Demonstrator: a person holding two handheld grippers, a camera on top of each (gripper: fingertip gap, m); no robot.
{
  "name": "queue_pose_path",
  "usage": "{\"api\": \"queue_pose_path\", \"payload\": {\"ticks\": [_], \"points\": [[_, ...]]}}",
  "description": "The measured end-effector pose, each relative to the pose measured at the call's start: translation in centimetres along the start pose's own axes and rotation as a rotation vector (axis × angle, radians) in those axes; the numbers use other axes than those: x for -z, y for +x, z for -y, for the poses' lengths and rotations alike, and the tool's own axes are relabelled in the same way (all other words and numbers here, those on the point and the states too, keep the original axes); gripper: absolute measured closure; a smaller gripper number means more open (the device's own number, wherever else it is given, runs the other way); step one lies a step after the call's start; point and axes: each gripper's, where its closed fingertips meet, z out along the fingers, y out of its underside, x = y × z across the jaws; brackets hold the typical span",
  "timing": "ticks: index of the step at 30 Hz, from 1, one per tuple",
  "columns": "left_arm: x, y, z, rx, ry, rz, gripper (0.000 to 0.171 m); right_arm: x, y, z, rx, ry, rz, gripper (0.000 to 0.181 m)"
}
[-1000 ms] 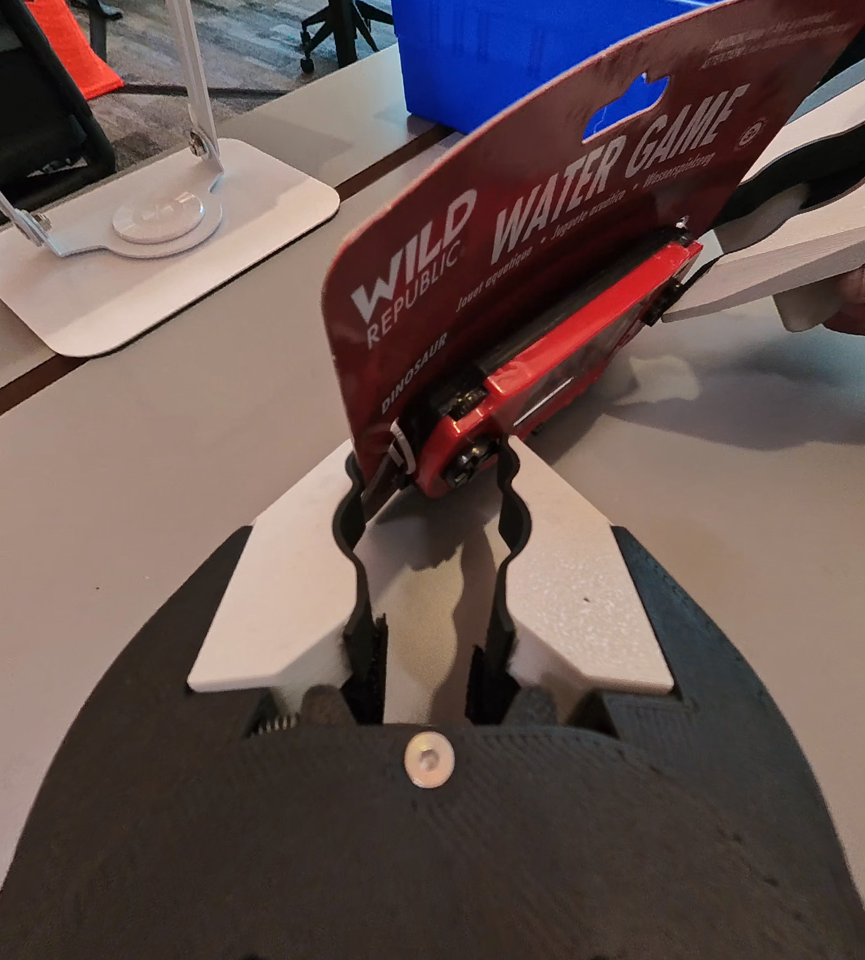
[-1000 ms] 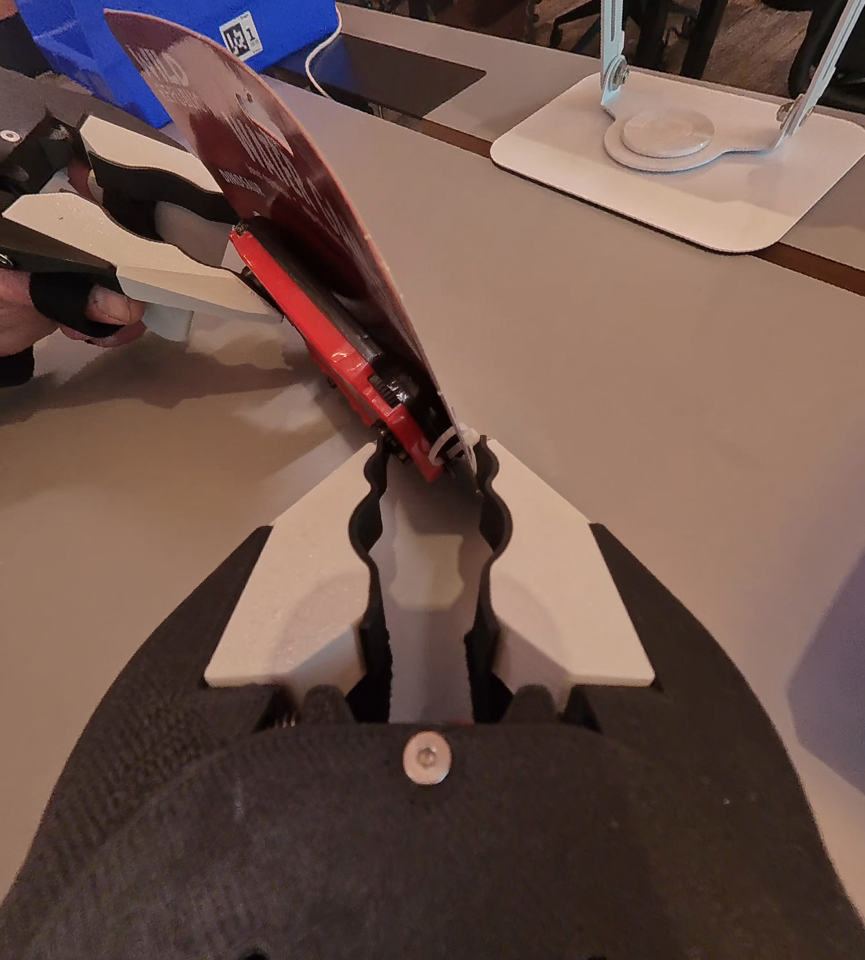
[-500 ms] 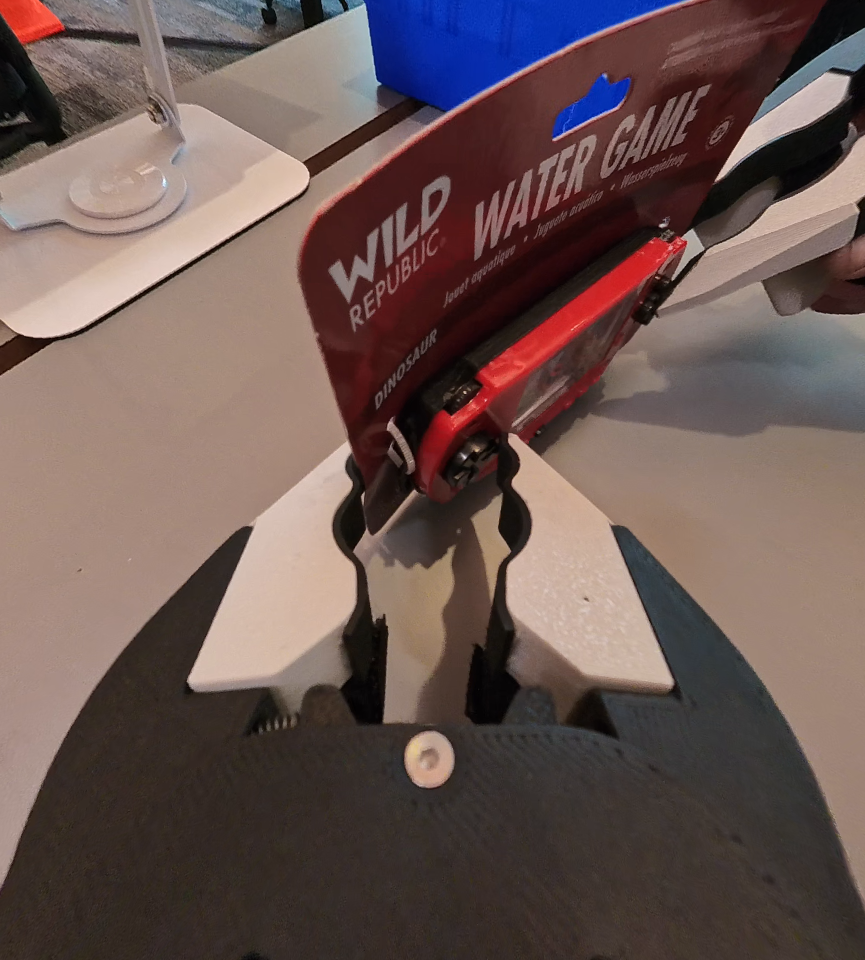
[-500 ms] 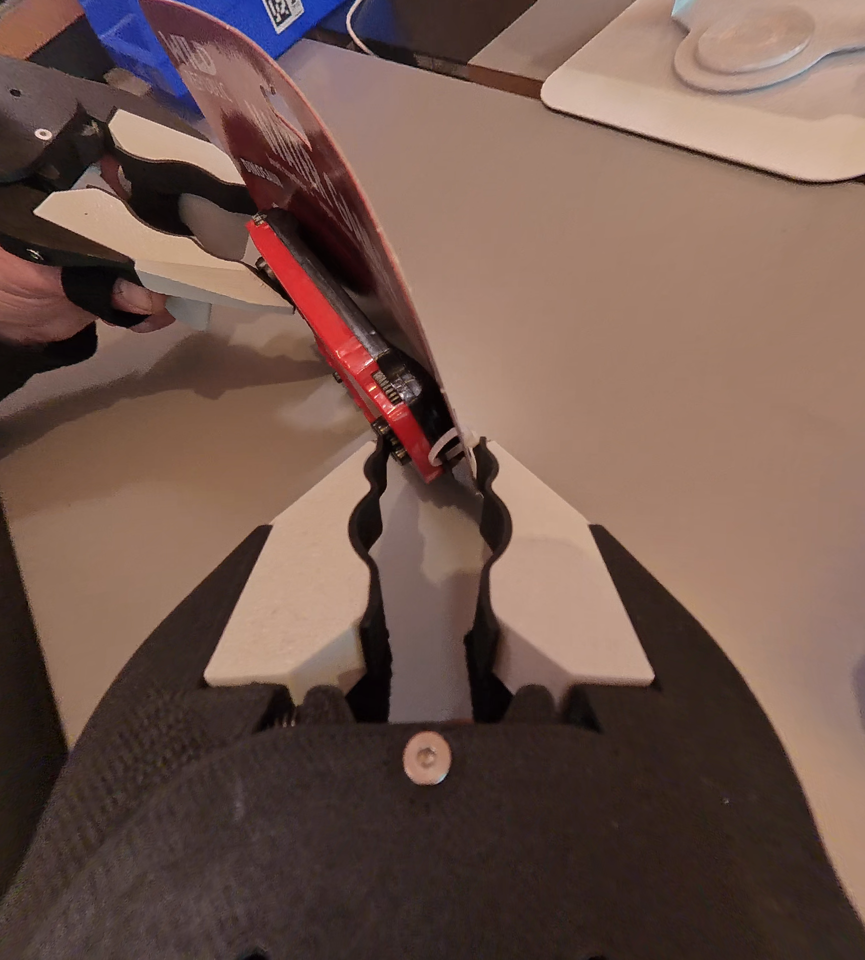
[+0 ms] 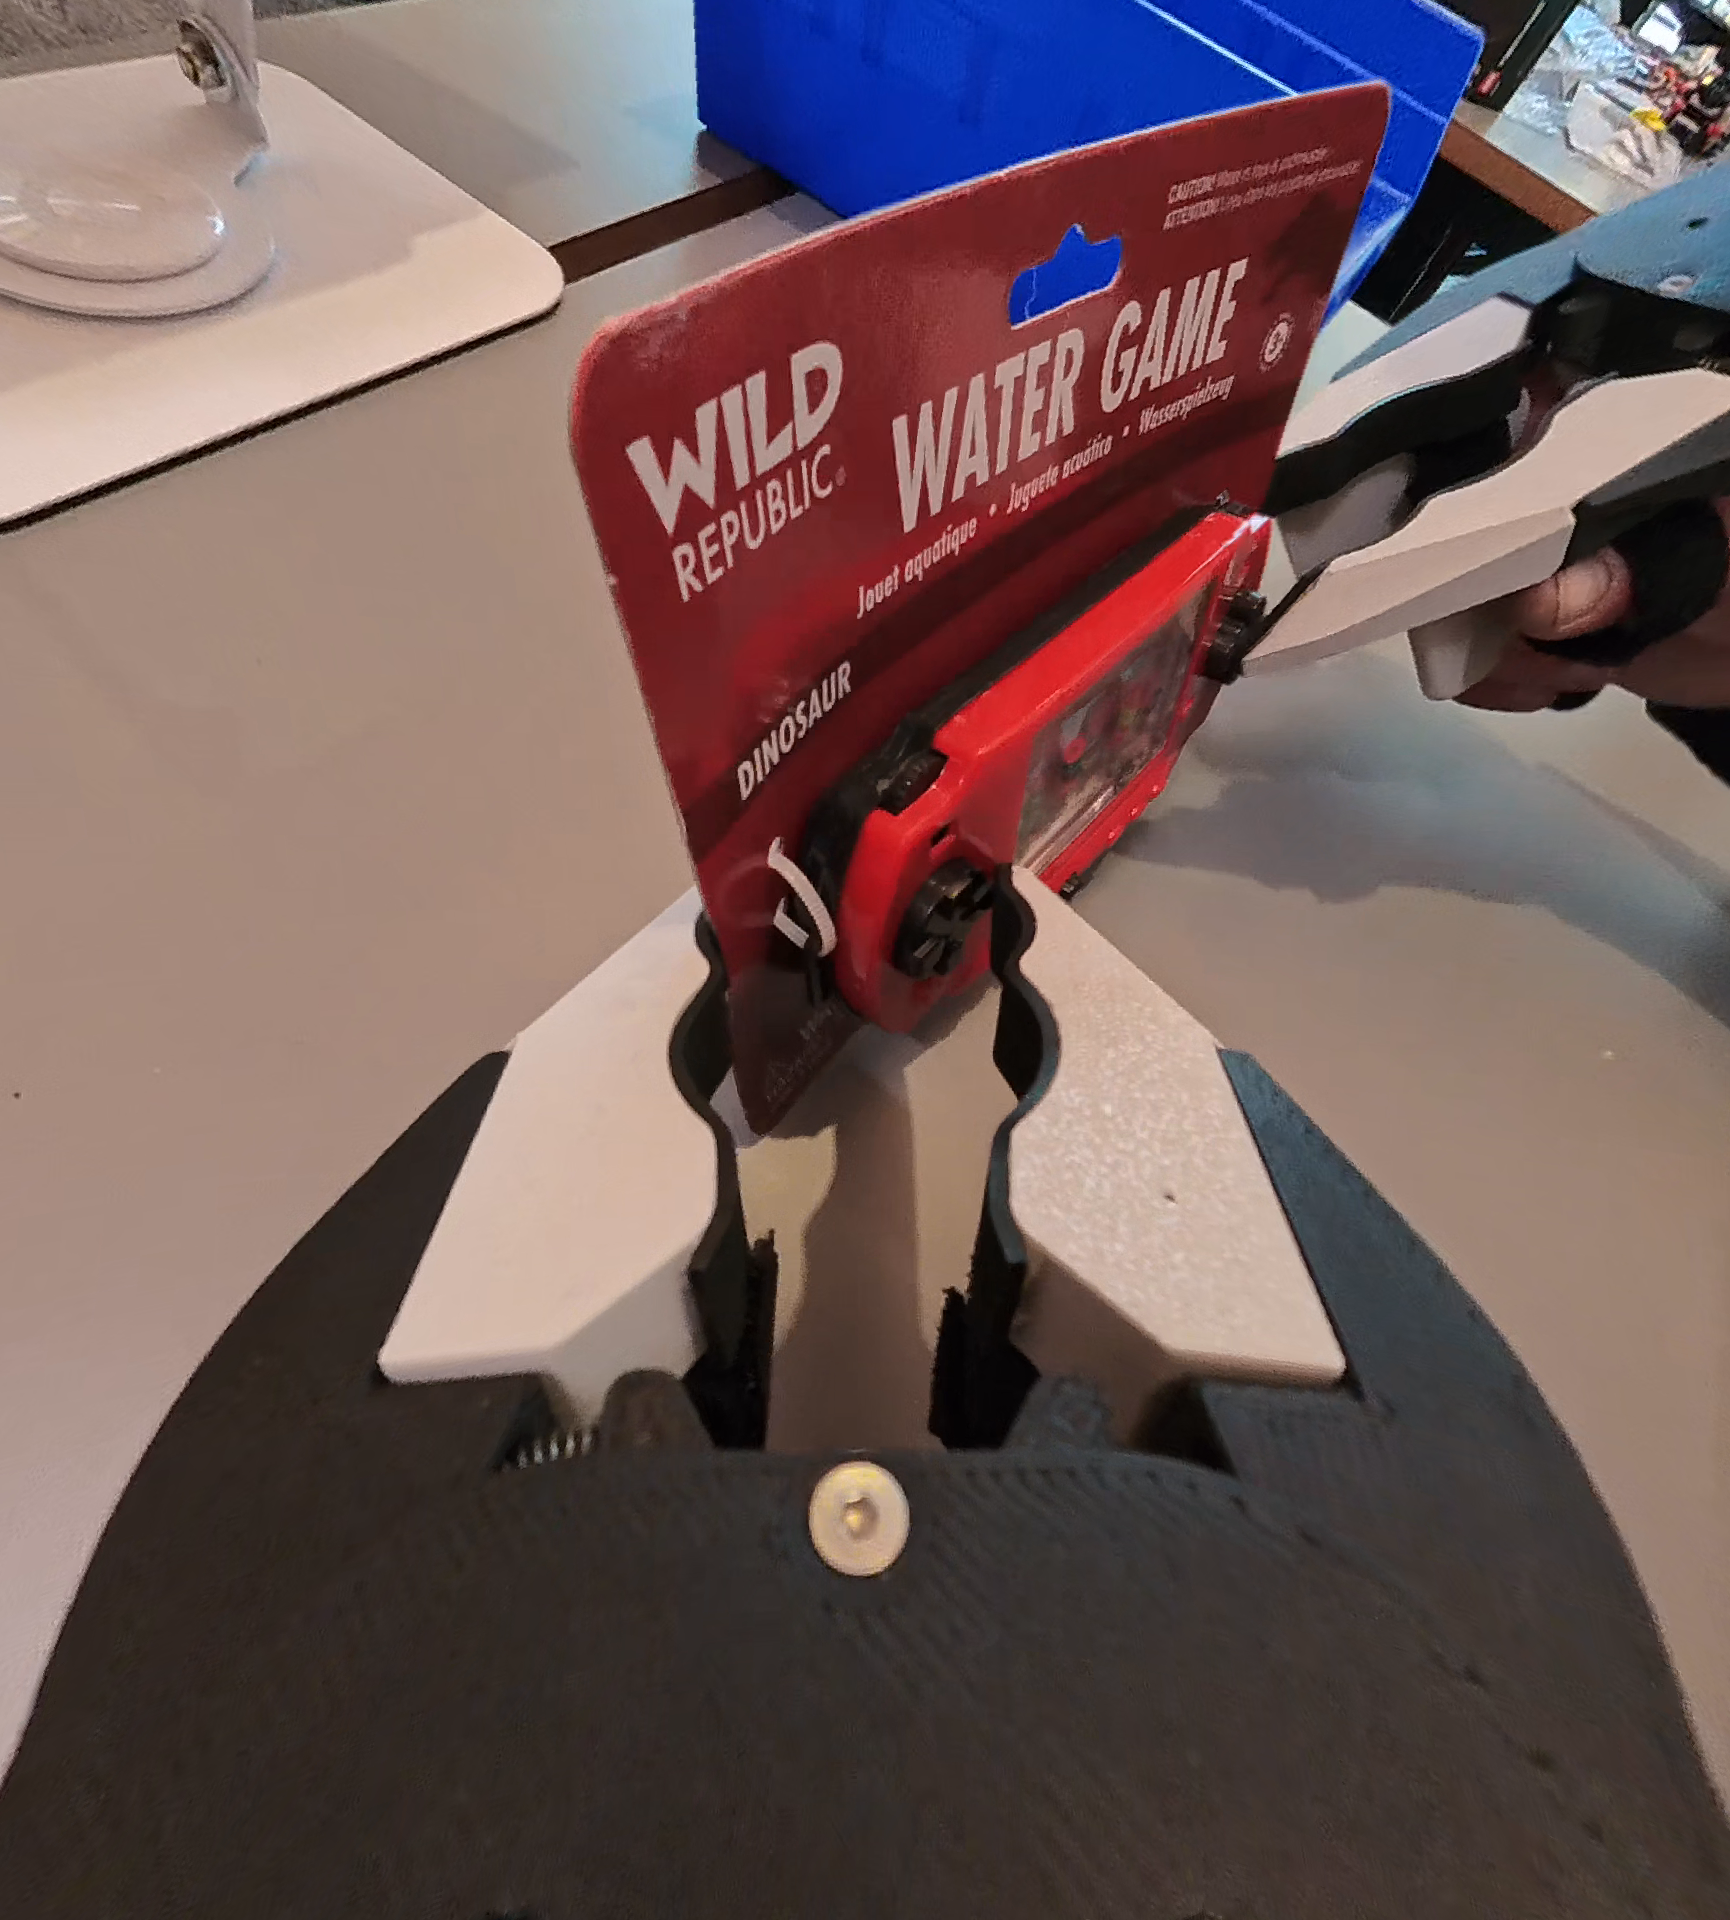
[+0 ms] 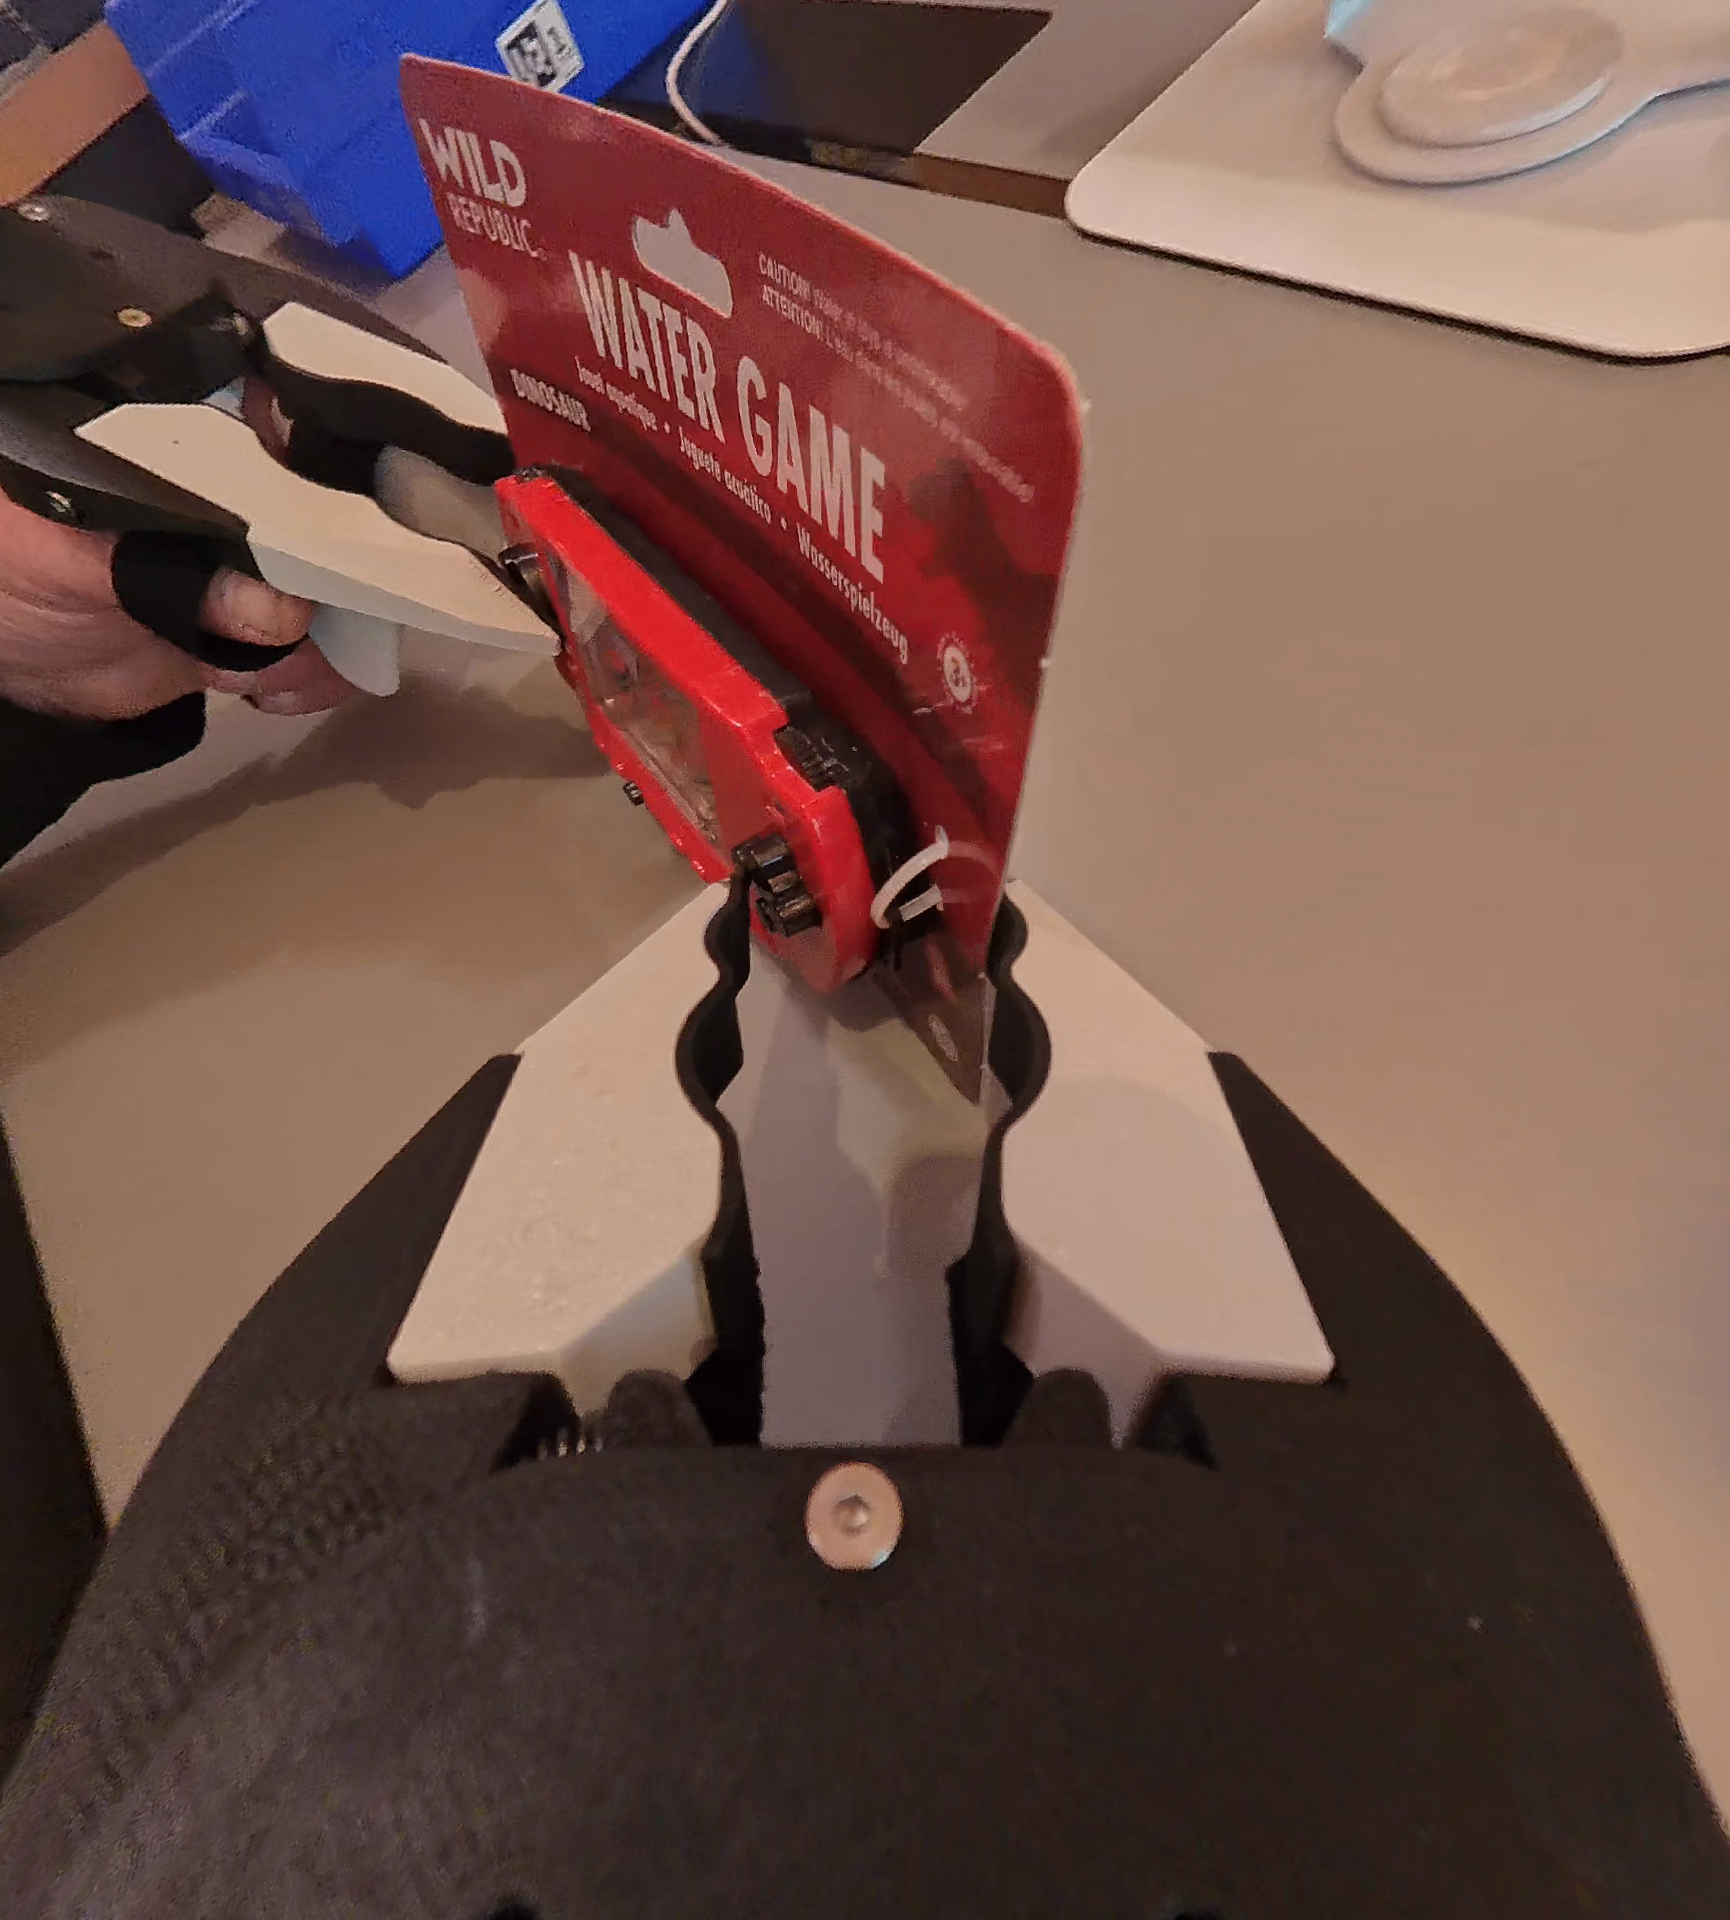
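Observation:
A red handheld toy (image 5: 1048,769) tied to a dark red backing card (image 5: 944,499) is held upright above the grey table between both grippers. My left gripper (image 5: 856,925) is shut on one end of the toy and card. My right gripper (image 6: 866,935) is shut on the other end of the toy (image 6: 695,717) and card (image 6: 788,436). The right gripper also shows at the far end in the left wrist view (image 5: 1276,582), held by a hand. The left gripper shows in the right wrist view (image 6: 518,561), also held by a hand.
A blue bin (image 5: 996,94) stands behind the card; it shows in the right wrist view (image 6: 341,125) too. A white stand base (image 5: 165,260) lies on the table at the left, and another base (image 6: 1463,156) at the upper right. The grey table (image 5: 269,831) lies below.
The card and toy have turned with both grippers, so the card's printed face shows more squarely in both views. Both grippers stay shut on it.

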Motion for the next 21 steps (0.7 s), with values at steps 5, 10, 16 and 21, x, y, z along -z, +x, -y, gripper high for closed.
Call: {"api": "queue_pose_path", "payload": {"ticks": [5, 10, 16, 21], "points": [[-0.11, 0.07, 0.07, 0.016, 0.013, -0.002, 0.126, -0.45, 0.16, -0.1, 0.069, 0.014, -0.165, 0.126], [-0.11, 0.1, 0.05, 0.003, 0.025, 0.027, 0.123, -0.43, 0.36, -0.01, 0.039, 0.062, -0.251, 0.129], [-0.4, -0.11, 0.2, -0.013, 0.05, 0.084, 0.117, -0.39, 0.22, 0.01, 0.02, 0.089, -0.333, 0.13], [-0.4, -0.42, 0.33, -0.031, 0.061, 0.122, 0.115, -0.49, 0.05, 0.03, 0.035, 0.083, -0.4, 0.131]]}}
